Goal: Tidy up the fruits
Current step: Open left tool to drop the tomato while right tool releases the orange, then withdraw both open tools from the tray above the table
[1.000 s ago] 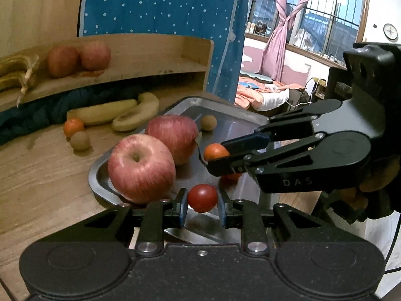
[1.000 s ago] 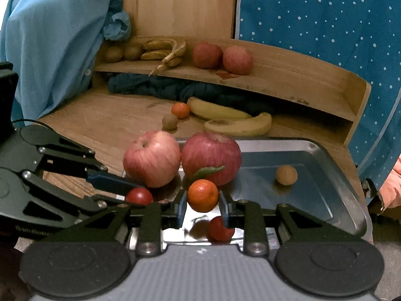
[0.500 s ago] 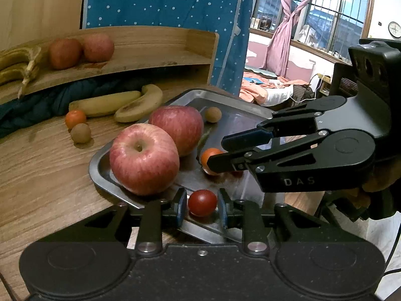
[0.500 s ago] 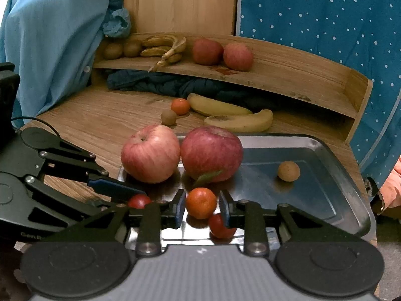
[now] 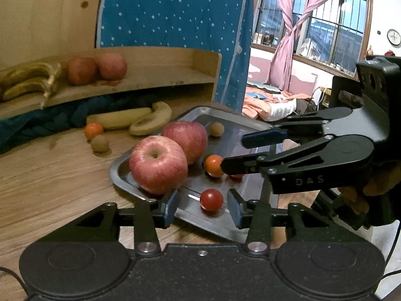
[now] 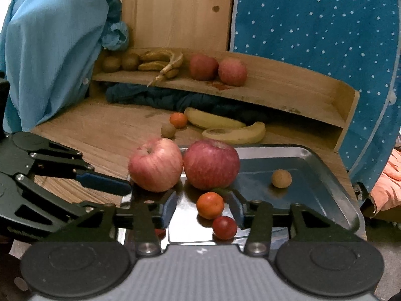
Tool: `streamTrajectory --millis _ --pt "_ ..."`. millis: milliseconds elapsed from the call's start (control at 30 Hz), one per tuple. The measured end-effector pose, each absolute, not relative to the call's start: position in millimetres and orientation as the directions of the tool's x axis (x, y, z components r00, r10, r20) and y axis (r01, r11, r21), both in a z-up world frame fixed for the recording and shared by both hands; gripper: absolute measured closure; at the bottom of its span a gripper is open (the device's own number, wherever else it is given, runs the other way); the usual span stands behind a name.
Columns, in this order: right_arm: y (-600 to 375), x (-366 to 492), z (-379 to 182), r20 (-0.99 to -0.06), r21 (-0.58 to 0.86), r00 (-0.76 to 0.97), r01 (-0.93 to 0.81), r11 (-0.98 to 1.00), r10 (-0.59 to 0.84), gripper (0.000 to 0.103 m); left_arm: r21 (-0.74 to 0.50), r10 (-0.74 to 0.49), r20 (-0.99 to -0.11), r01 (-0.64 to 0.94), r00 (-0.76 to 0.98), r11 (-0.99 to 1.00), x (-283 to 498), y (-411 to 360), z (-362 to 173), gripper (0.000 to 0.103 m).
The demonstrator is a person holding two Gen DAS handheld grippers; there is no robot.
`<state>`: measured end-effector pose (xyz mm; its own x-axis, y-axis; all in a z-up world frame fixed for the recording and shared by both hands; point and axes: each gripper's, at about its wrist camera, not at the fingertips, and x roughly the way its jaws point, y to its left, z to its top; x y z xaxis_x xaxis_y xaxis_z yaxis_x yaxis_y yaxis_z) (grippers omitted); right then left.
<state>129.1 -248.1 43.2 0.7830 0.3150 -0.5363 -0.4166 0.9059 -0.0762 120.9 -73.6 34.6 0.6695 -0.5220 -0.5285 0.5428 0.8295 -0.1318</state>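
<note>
The metal tray (image 5: pixel 120 168) fills the lower middle of both wrist views, resting on the wooden table (image 5: pixel 50 175), and nearly all the fruit in play lies in it. Largest are two apples (image 6: pixel 155 165), side by side and touching at the tray's left end. In front of them, toward the bottom of the frame, sit the small fruits the next move turns on.

In the right wrist view, the small orange (image 6: pixel 210 205) lies directly ahead of the right gripper (image 6: pixel 203 207), between its fingers but touching neither. A cherry tomato (image 6: pixel 224 227) sits just below it, touching it, nearer the right-hand finger. In the left wrist view, another cherry tomato (image 5: pixel 211 199) lies on the tray floor between the fingers of the left gripper (image 5: pixel 203 208), slightly right of centre and free of both pads.

Both grippers have just been opening. Each now stands with its jaws apart, holding nothing, its fruit resting loose in the gap. They are about equally near their fruit, so my judgement is that both pieces count as delivered and each hand can back straight out.

A small brown fruit (image 6: pixel 281 178) lies alone at the tray's right.
</note>
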Motion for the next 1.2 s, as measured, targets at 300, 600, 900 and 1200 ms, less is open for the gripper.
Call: streamTrajectory --millis 300,600,900,1200 --pt "-239 87 48 -0.495 -0.042 0.807 -0.393 0.919 0.322 0.027 -0.113 -0.476 -0.494 0.490 0.727 0.865 86 -42 38 0.031" --pt "-217 43 39 -0.493 0.009 0.810 -0.359 0.933 0.317 0.010 -0.117 -0.439 -0.461 0.437 0.771 0.892 55 -6 37 0.014" --pt "-203 15 23 -0.516 0.053 0.820 -0.256 0.965 0.246 0.005 -0.119 -0.419 -0.452 0.413 0.787 0.903 36 19 26 0.006" --pt "-200 5 20 -0.498 0.079 0.837 -0.216 0.973 0.226 0.004 -0.129 -0.406 -0.438 0.391 0.802 0.911 28 30 23 0.004"
